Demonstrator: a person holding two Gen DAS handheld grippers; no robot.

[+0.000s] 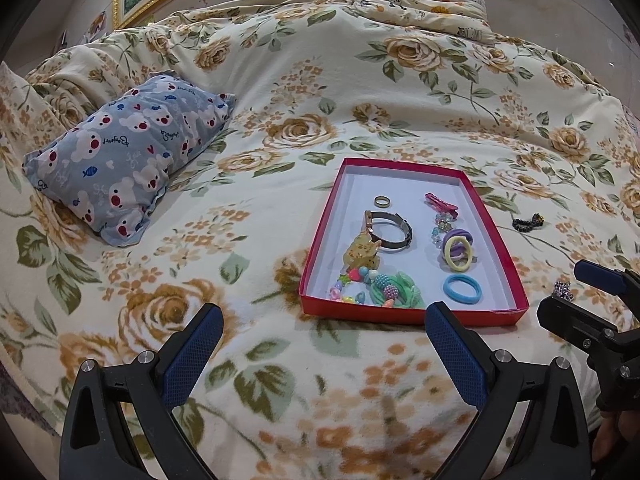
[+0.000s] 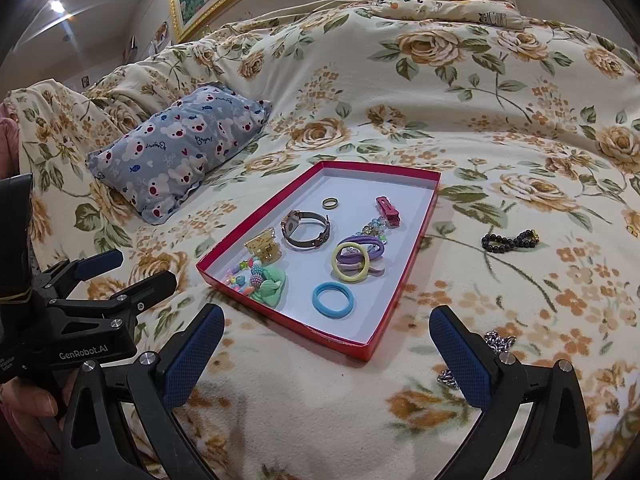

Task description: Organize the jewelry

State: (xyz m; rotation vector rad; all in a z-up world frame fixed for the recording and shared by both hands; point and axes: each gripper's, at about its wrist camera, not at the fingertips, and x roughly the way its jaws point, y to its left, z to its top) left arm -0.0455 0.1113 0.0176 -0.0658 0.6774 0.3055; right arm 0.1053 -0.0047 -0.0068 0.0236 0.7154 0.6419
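Leftmost, at ten o'clock from the red box [image 1: 516, 264], lies a grey bear-print pillow [image 1: 132, 156] on the floral bedspread [image 1: 320, 80]. Next, the left gripper [image 1: 324, 344] hovers low with its jaws spread wide, holding nothing. Centrally, the box holds a gold ring [image 2: 330, 203], a watch [image 2: 306, 234], a pink clip [image 2: 387, 210] and a blue hair tie [image 2: 333, 299]. Further right, the right gripper [image 2: 326, 344] gapes empty. At three o'clock from the box, a black bead bracelet [image 2: 510, 240] lies apart; a silver chain [image 2: 498, 342] rests beside the right finger.

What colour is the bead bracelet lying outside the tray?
Black, with a gold accent at one end; the bead bracelet shows best in the right wrist view.
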